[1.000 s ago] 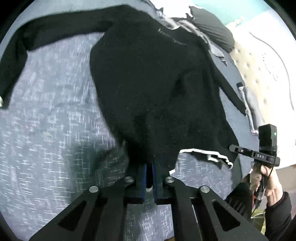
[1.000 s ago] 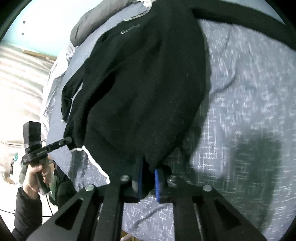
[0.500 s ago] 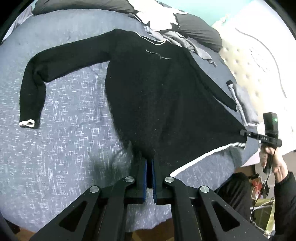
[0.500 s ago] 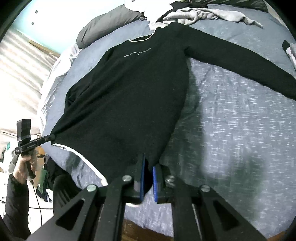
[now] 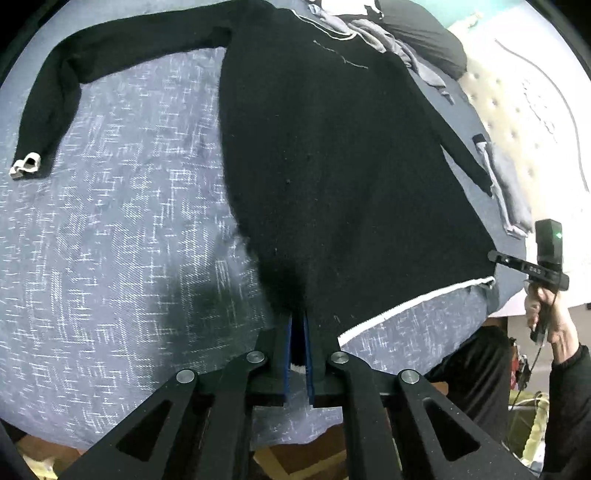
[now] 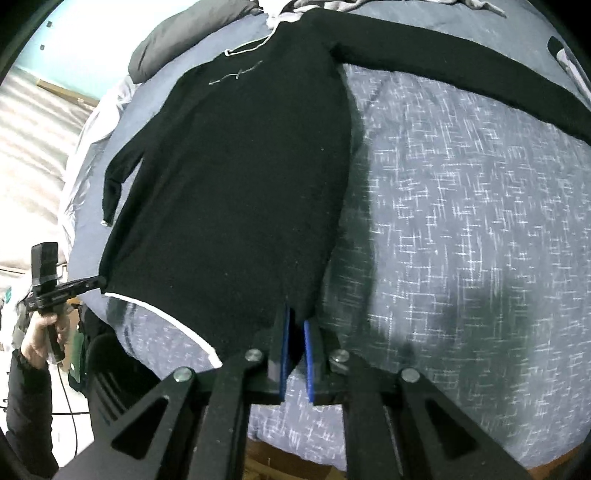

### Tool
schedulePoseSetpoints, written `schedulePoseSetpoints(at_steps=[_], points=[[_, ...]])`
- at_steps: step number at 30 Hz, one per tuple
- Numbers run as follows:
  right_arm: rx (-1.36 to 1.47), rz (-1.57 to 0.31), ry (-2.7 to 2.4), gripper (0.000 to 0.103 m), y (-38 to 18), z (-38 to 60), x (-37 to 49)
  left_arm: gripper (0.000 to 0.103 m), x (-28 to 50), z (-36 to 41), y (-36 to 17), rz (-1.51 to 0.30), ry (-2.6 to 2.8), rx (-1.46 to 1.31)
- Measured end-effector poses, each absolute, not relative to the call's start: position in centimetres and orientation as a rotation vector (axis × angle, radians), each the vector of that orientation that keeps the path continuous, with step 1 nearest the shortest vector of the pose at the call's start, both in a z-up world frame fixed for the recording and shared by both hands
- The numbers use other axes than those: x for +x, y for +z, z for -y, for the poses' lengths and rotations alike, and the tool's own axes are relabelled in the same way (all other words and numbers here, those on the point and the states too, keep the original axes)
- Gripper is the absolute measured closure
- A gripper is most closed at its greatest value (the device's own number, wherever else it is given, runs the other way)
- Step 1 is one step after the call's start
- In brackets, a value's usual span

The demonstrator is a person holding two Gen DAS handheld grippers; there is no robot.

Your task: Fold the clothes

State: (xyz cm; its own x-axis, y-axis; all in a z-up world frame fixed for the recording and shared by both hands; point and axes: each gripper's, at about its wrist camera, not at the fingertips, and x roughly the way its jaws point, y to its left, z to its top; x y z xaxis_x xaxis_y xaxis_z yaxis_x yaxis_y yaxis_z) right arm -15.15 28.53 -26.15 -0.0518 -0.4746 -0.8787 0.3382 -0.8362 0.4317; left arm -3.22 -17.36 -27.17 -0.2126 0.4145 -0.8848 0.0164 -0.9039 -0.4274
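Grey clothes (image 5: 384, 35) and a pillow (image 5: 428, 40) crowd the bed's (image 5: 110, 221) head edge. The left gripper (image 5: 297, 343) and right gripper (image 6: 294, 347) each pinch the sweater's (image 5: 332, 166) hem at the foot edge.

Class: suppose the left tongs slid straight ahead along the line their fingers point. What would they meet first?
The black sweater. The left tongs already pinch its hem, so going on means running up its body toward the collar. Depth is unclear, but nothing else seems to lie in that line.

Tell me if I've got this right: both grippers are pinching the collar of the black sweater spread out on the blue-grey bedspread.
Not the collar. Both the left gripper and right gripper pinch the bottom hem of the black sweater; the left wrist view shows the collar at the far end. It does lie spread on the blue-grey bedspread.
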Motion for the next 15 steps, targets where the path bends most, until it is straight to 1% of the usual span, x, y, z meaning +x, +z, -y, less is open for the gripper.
schedulePoseSetpoints(at_steps=[1, 2, 3, 5, 7, 8, 9, 10, 15], points=[[1.683, 0.153, -1.94, 0.093, -26.0, -28.6, -15.2, 0.091, -3.1, 17.5, -27.1, 0.509, 2.206, -1.781], [1.683, 0.155, -1.941, 0.093, -25.9, -28.7, -15.3, 0.083, -3.0, 17.7, -27.0, 0.514, 2.21, -1.781], [1.683, 0.154, -1.942, 0.093, -25.8, -28.8, -15.3, 0.072, -2.9, 18.1, -26.9, 0.524, 2.217, -1.781], [1.681, 0.15, -1.945, 0.092, -25.4, -28.9, -15.3, 0.062, -2.8, 18.8, -27.0, 0.545, 2.236, -1.789], [1.68, 0.177, -1.929, 0.083, -25.2, -29.2, -15.3, 0.061, -2.6, 19.5, -27.3, 0.581, 2.24, -1.794], [1.68, 0.19, -1.92, 0.069, -25.2, -29.3, -15.3, 0.061, -2.6, 19.8, -27.5, 0.599, 2.239, -1.796], [1.681, 0.201, -1.908, 0.059, -25.1, -29.3, -15.2, 0.06, -2.5, 19.9, -27.8, 0.615, 2.236, -1.8], [1.684, 0.203, -1.897, 0.058, -25.2, -29.1, -15.1, 0.06, -2.5, 19.9, -28.0, 0.622, 2.233, -1.8], [1.725, 0.166, -1.875, 0.057, -26.4, -28.3, -14.6, 0.06, -2.6, 18.8, -28.6, 0.614, 2.215, -1.783]])
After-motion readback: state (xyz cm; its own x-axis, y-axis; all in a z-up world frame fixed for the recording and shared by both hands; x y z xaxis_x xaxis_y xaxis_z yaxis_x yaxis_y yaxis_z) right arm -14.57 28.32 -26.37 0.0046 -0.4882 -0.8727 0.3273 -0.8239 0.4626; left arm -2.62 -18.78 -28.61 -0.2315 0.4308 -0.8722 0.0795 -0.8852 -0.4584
